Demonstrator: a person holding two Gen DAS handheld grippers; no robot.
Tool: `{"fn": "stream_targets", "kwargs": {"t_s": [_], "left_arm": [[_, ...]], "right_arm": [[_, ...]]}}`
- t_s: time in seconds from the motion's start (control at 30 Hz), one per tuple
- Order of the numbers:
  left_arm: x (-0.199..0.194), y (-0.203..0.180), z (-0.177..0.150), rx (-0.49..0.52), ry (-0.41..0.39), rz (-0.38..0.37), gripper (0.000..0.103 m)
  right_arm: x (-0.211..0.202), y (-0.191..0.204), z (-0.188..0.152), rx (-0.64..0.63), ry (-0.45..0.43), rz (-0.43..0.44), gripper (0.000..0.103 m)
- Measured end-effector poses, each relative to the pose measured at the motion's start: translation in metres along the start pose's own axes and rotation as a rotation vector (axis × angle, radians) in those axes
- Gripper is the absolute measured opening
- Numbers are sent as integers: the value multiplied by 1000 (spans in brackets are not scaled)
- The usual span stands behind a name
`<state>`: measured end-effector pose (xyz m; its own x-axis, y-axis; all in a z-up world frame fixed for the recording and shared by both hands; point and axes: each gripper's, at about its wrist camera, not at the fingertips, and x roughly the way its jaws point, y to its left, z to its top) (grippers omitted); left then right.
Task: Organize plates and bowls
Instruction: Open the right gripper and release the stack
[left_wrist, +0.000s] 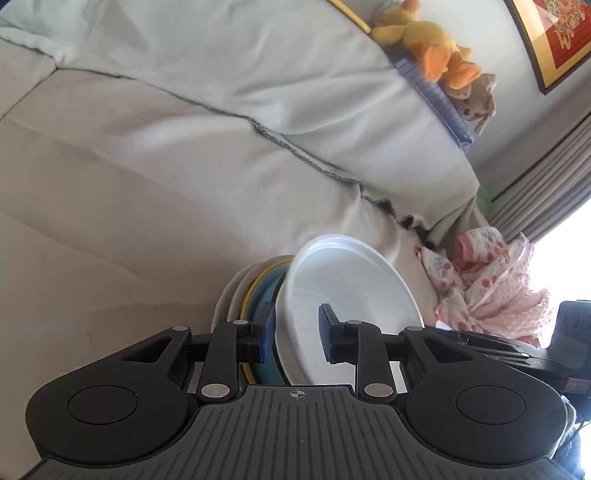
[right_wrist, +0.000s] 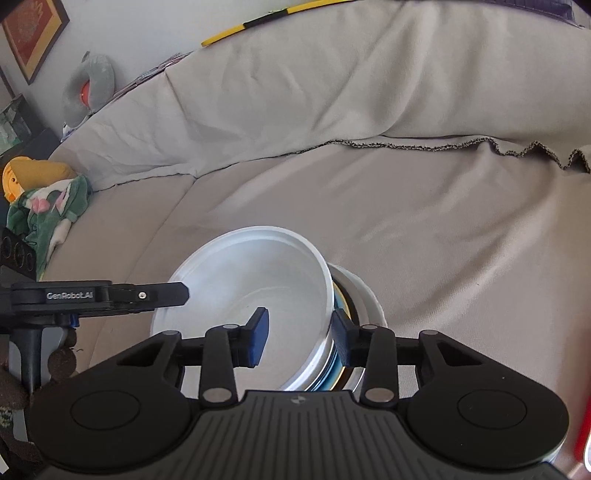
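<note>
A stack of dishes sits on a beige sofa seat. A white bowl (left_wrist: 343, 284) (right_wrist: 258, 273) is on top, over a blue dish (left_wrist: 264, 295), a yellow-rimmed dish (left_wrist: 255, 284) and a white plate (left_wrist: 229, 295) (right_wrist: 365, 295). My left gripper (left_wrist: 295, 332) straddles the white bowl's near rim, one finger inside and one outside, with a gap to the pads. My right gripper (right_wrist: 299, 332) straddles the opposite rim the same way. The left gripper's arm (right_wrist: 110, 293) shows in the right wrist view.
The sofa backrest (left_wrist: 258, 74) is covered with a grey throw. Plush toys (left_wrist: 424, 37) sit on top of it. A pink spotted cloth (left_wrist: 487, 280) lies right of the stack. A doll in green clothes (right_wrist: 40, 199) lies at the sofa's left end.
</note>
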<state>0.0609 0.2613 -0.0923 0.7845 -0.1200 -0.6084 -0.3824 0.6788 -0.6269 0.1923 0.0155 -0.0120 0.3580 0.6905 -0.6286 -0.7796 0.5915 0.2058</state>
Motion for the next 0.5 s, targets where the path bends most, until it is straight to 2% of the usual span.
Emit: {"fn": "stream_targets", "kwargs": {"t_s": [0.17,0.5], "left_arm": [[-3,1,-2,5,-4,-13,27],[-22,0,0,-4,-88,-79,27]], "right_arm": [[1,10,-6,-60,0,-37,37],[4,-5,-9,-13,4,-76,36]]}}
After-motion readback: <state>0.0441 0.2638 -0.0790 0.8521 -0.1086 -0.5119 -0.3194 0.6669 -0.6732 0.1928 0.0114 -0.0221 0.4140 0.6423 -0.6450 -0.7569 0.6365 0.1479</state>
